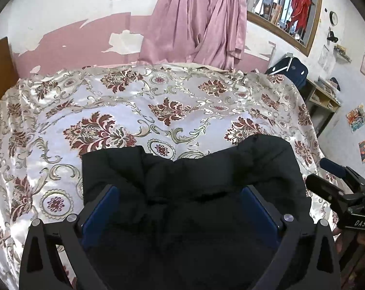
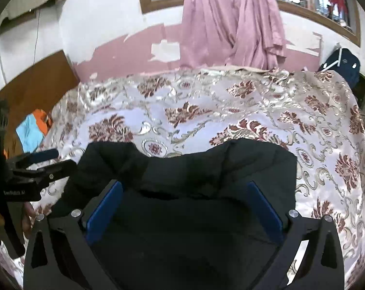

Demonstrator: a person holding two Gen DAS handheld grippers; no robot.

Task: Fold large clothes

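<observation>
1. From the left wrist we see our left tool (image 1: 180, 200) with its blue pads spread wide apart above the black garment (image 1: 187, 169), gripping nothing.
2. The garment lies bunched on the bed (image 1: 134, 111), at the near edge of the flowered bedspread, its upper hem rumpled.
3. At the right edge our right tool (image 1: 327, 178) shows side-on, just beside the garment.
4. From the right wrist we see the right tool (image 2: 186, 203) with its pads likewise wide apart over the garment (image 2: 187, 166), clamping nothing.
5. The left tool (image 2: 51, 162) sits at the left, beside the garment's corner.
6. Pink curtains (image 2: 233, 21) hang behind the bed (image 2: 255, 111).
</observation>
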